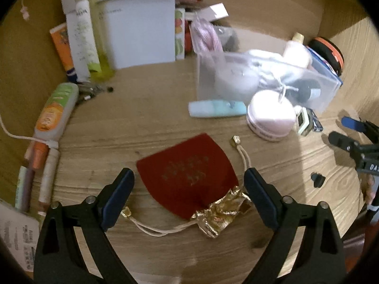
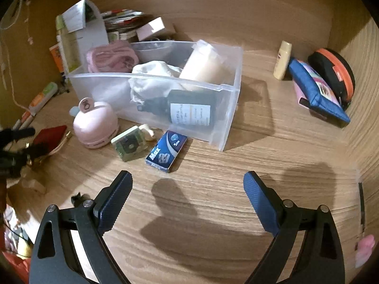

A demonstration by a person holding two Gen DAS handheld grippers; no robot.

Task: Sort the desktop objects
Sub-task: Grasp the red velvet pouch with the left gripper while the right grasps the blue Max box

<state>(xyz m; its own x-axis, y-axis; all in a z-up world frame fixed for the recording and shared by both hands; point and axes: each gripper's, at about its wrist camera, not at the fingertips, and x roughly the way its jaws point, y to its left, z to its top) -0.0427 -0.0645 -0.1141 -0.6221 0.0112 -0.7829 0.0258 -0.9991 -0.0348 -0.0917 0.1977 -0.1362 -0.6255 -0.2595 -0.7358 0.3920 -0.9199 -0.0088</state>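
The left gripper (image 1: 189, 177) was spread wide above a red drawstring pouch (image 1: 189, 175) lying flat on the wooden worktop (image 1: 142, 118). The right gripper (image 2: 188, 179) was also wide apart, empty, near a blue staples box (image 2: 166, 151) beside the clear plastic bin (image 2: 227, 118).

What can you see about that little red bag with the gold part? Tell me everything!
The red pouch lies flat on the wooden desk. It looks like soft, velvety cloth with a faint gold pattern printed on it. Its crinkly gold mouth is gathered shut by a cream drawstring with small gold end pieces. It sits between the open jaws of the left gripper, which do not touch it.
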